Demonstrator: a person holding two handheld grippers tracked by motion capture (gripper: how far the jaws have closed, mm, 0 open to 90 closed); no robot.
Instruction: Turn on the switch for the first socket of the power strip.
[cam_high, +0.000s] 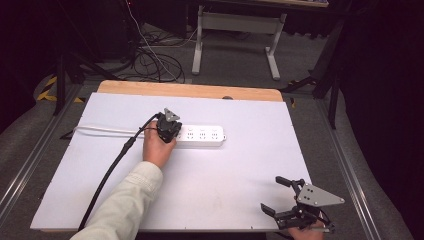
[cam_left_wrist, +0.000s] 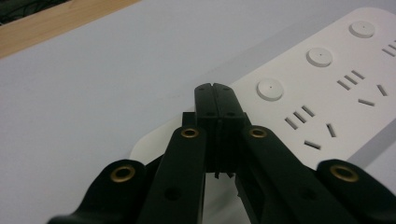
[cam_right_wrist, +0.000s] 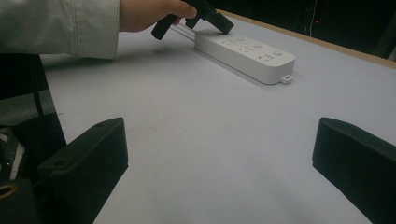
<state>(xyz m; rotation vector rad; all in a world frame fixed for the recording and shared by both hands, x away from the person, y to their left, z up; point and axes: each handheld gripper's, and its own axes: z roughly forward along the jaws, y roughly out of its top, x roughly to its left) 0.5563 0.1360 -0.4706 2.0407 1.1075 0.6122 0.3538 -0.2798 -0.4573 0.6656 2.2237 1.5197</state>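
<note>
A white power strip (cam_high: 200, 136) (cam_left_wrist: 327, 93) (cam_right_wrist: 247, 53) lies flat near the middle of the white table top, with three round switch buttons (cam_left_wrist: 270, 88) and slotted sockets facing up. Its white cord (cam_high: 100, 130) runs off to the left. My left gripper (cam_high: 170, 127) (cam_left_wrist: 217, 91) (cam_right_wrist: 210, 16) is shut, its jaws pressed together with nothing between them. Its tips rest at the strip's left end, just beside the first button. Over the table's near right corner, my right gripper (cam_high: 272, 194) (cam_right_wrist: 219, 154) is open and holds nothing.
The white table top (cam_high: 225, 175) has a wooden strip (cam_high: 190, 90) along its far edge. Metal rails (cam_high: 30, 155) run along both sides. On the floor beyond lie tangled cables (cam_high: 155, 60) and a white table frame (cam_high: 240, 30).
</note>
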